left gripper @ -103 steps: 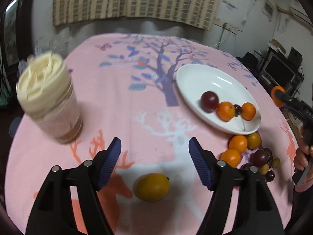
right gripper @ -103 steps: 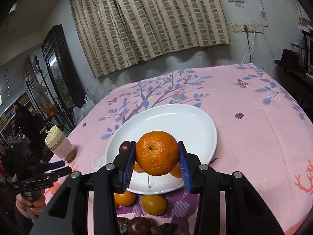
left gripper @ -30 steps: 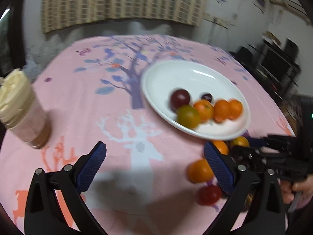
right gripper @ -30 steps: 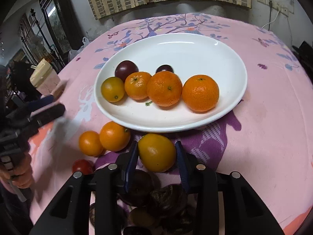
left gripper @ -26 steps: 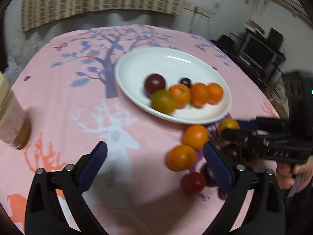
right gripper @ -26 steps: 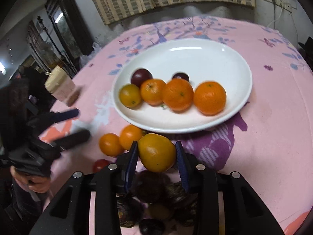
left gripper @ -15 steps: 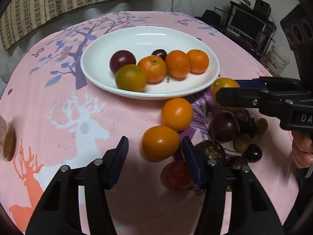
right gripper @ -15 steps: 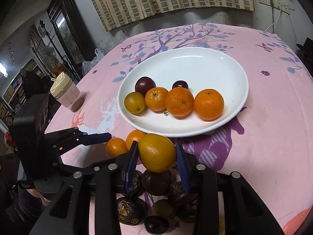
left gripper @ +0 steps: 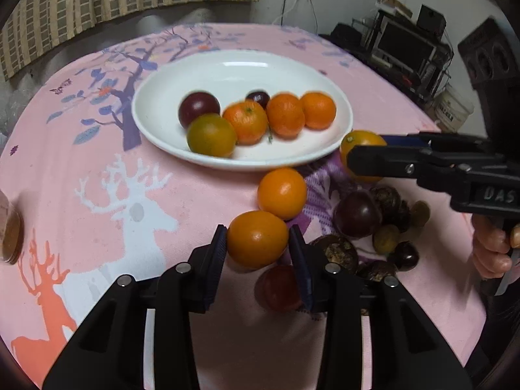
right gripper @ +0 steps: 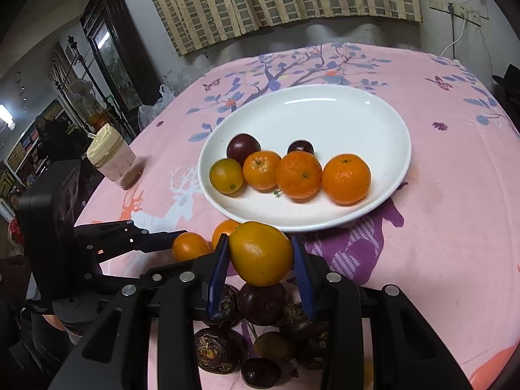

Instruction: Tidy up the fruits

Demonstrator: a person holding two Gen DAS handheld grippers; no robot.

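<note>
A white oval plate [left gripper: 227,68] [right gripper: 341,117] on the pink cloth holds several fruits: oranges, a yellow-green citrus [left gripper: 211,135] and dark plums. My left gripper [left gripper: 258,243] is shut on an orange [left gripper: 256,239], which also shows in the right wrist view [right gripper: 190,246], in front of the plate. My right gripper [right gripper: 260,256] is shut on a yellow-orange citrus [right gripper: 260,253] [left gripper: 360,143] and holds it just above the plate's near rim. Another orange [left gripper: 282,193] [right gripper: 224,227] lies on the cloth by the plate.
A pile of dark plums and small brown fruits [left gripper: 364,221] [right gripper: 260,318] lies on the cloth under my right gripper. A red fruit [left gripper: 279,287] lies below my left gripper. A jar with a cream lid [right gripper: 112,159] stands at the table's left.
My left gripper has closed on the orange in front of the plate. My right gripper has lifted the yellow-orange citrus off the cloth toward the plate rim.
</note>
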